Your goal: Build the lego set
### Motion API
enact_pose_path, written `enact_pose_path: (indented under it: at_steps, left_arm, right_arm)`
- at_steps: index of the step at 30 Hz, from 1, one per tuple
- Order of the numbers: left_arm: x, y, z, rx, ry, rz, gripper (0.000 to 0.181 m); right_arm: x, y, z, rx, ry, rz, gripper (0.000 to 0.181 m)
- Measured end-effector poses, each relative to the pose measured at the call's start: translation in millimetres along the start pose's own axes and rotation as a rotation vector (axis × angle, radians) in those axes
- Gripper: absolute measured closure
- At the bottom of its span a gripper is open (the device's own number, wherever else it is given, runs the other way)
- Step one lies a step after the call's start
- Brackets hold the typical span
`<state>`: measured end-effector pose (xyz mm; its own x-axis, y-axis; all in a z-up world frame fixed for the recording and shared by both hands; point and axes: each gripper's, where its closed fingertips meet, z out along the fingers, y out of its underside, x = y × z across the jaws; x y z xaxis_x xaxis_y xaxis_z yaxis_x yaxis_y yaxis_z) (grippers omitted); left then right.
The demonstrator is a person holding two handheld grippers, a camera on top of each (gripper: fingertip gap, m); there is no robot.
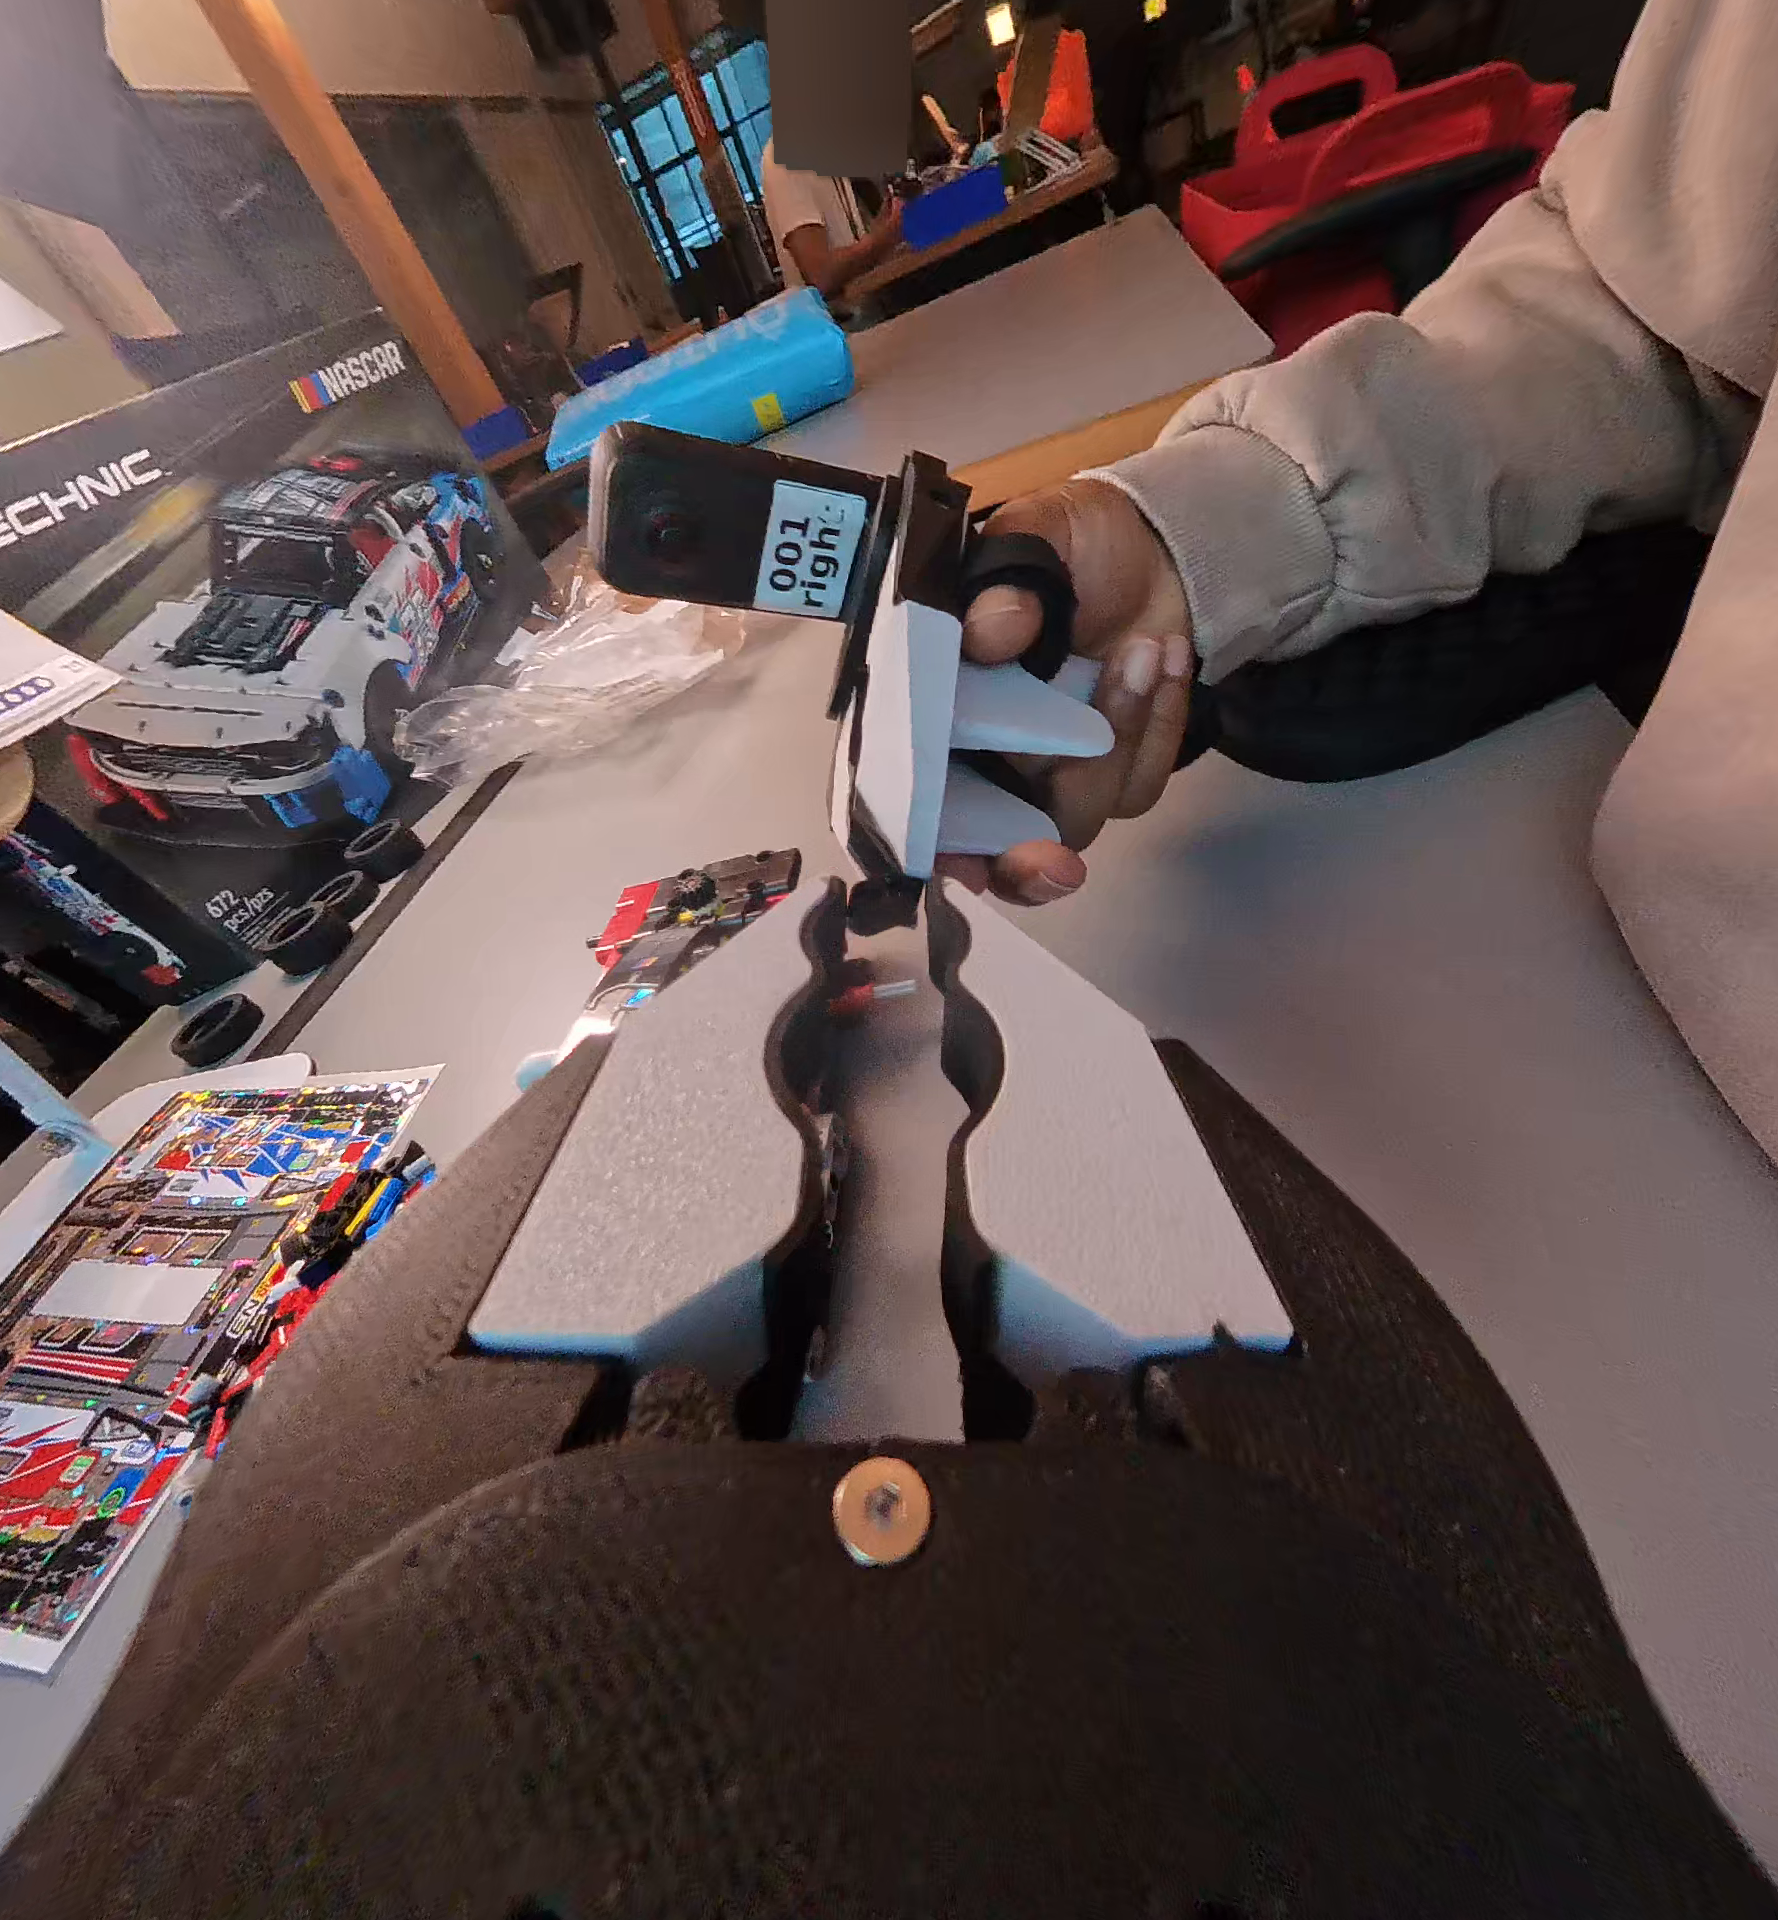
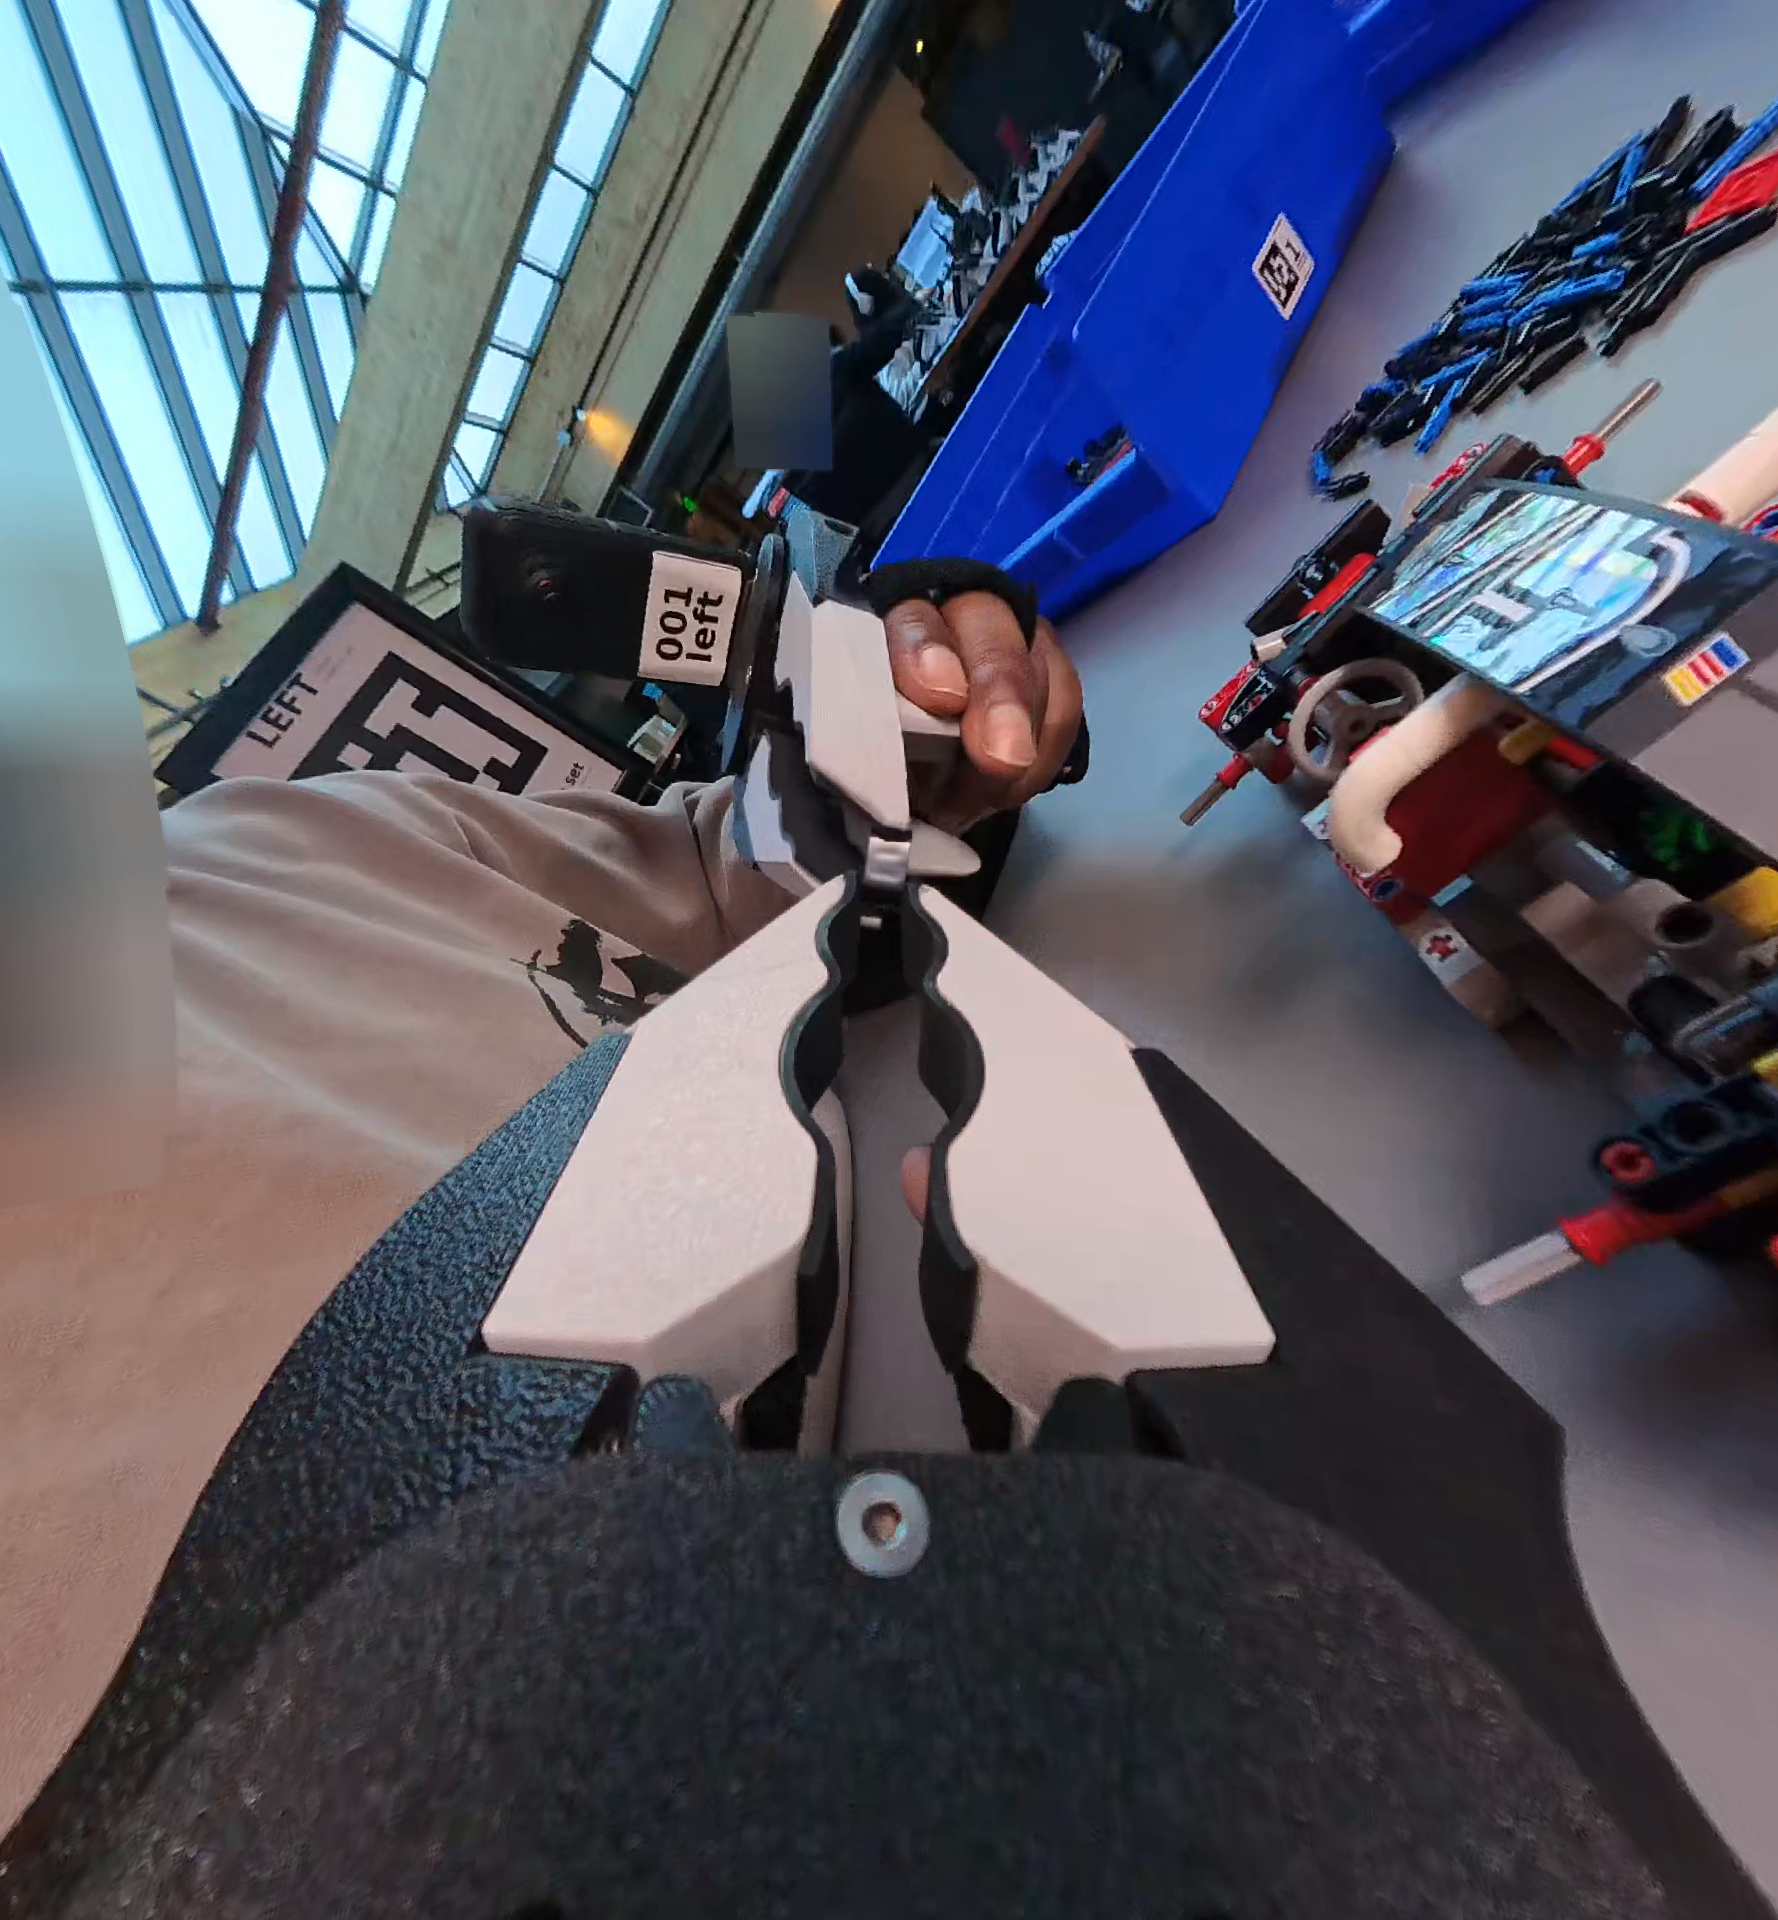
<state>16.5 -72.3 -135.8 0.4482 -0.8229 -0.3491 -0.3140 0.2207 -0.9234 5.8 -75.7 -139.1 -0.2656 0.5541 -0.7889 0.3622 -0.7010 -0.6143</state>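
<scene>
Both tools tip to tip, each nearly shut around one small piece (image 1: 880, 902).

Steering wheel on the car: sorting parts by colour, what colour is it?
Tan steering wheel; right wrist view shows it best.

Lego set parts spread over a grey tabletop, with one small piece held up between the two tools.

A partly built Lego car (image 2: 1591, 790), black and grey with cream curved tubes, a tan steering wheel and red axle pins, lies on the table near a loose heap of blue and black Lego pins and beams (image 2: 1550, 281). A small black and grey Lego piece (image 2: 887, 868) sits at the meeting fingertips. A small red, grey and black sub-assembly (image 1: 698, 904) lies flat; black rubber tyres (image 1: 303, 935) rest by the printed set box (image 1: 230, 644); a glossy sticker sheet (image 1: 106, 1340) lies nearby.
</scene>
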Motion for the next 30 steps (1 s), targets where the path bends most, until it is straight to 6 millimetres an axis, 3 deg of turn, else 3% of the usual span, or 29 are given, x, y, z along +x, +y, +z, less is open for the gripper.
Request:
enact_pose_path:
  at_steps: [8,12,20,22,27,30]
  left_arm:
    - [-3,0,2,-0.038,-0.079,0.125,0.175]
    - [-12,-2,3,-0.048,-0.201,0.235,0.176]
    - [-15,-7,2,-0.03,-0.238,0.234,0.176]
    - [-11,-7,3,-0.016,-0.195,0.183,0.176]
    - [7,-17,5,0.093,0.075,-0.22,0.167]
    - [10,-19,8,0.077,0.149,-0.274,0.17]
  right_arm:
    - [-2,-4,-8,0.008,0.016,-0.036,0.177]
    - [-2,-13,-9,0.053,0.1,-0.2,0.176]
    - [-6,-19,-8,0.092,0.194,-0.381,0.176]
    - [-7,-15,-9,0.054,0.211,-0.456,0.176]
    - [-16,2,-16,-0.081,0.211,-0.761,0.176]
    - [-20,7,-19,-0.09,0.18,-0.789,0.176]
